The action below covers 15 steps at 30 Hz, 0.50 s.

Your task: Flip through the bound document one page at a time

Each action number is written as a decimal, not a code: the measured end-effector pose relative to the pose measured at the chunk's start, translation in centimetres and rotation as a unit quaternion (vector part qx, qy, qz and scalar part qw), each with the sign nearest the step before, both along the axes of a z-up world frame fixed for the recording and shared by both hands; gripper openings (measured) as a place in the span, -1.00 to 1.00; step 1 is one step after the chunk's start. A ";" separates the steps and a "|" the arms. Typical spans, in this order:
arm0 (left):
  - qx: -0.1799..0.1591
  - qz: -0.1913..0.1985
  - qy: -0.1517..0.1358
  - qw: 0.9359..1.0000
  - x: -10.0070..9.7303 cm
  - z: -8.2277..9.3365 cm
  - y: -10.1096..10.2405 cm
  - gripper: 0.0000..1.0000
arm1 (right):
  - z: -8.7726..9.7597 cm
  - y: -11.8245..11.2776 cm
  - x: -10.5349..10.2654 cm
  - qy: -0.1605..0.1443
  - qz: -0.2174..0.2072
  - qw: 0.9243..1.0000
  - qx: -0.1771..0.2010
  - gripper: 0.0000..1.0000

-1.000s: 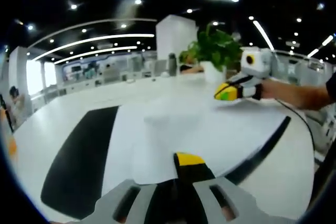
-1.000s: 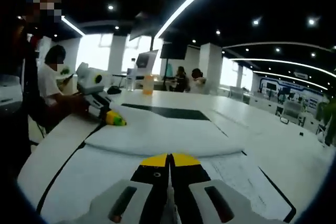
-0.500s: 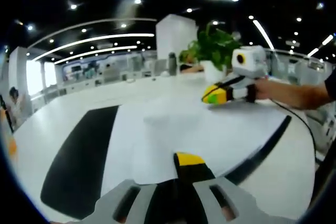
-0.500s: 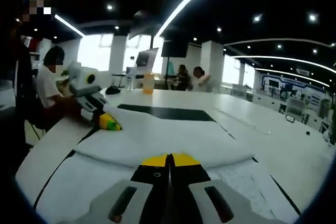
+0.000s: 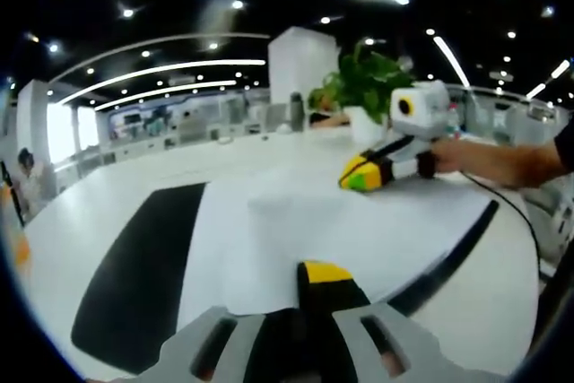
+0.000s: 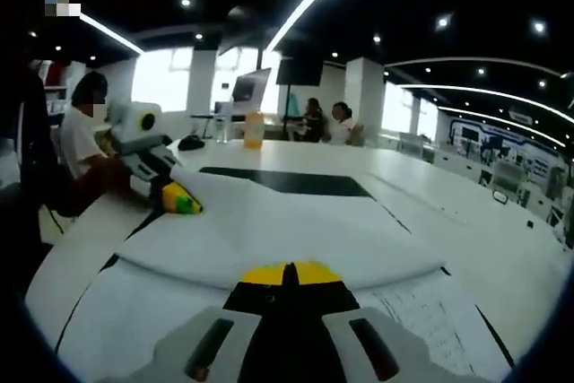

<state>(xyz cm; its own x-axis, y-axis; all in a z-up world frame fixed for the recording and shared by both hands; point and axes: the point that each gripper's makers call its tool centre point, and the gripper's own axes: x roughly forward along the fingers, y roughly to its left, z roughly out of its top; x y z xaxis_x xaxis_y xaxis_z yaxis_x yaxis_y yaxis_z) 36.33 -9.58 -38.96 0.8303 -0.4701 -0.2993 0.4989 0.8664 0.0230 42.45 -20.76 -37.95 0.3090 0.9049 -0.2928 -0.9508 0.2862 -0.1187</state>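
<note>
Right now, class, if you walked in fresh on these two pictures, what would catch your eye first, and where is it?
First, the big white page arched up off the bound document, spread across the middle of the right gripper view. Next, the two yellow-tipped grippers at its opposite edges: the right gripper at the page's far edge in the left gripper view, the left gripper at the left of the right gripper view. Behind, a green potted plant stands on the white table.

Matt white paper forms the lifted page (image 6: 269, 226) of the bound document, its sheet curving smoothly; the page beneath (image 6: 421, 311) carries faint grey print. The document's black cover (image 5: 134, 280) looks dull and flat. The bench (image 5: 108, 195) is smooth white with a soft sheen. The right gripper (image 5: 361, 173) has yellow-and-green plastic-looking fingers (image 5: 357, 170).
</note>
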 end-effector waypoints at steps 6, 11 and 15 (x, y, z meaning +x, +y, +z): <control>-0.009 0.004 0.006 1.000 0.0 0.1 0.2 -0.94 | 0.3 0.4 0.1 -0.001 0.000 1.000 -0.003 -0.91; -0.015 0.005 0.012 1.000 0.0 0.0 0.2 -0.94 | 0.5 0.7 -0.1 -0.008 0.001 1.000 -0.004 -0.91; -0.016 0.010 0.018 1.000 0.2 -0.2 0.4 -0.94 | 0.5 0.7 -0.3 -0.007 -0.001 1.000 0.001 -0.91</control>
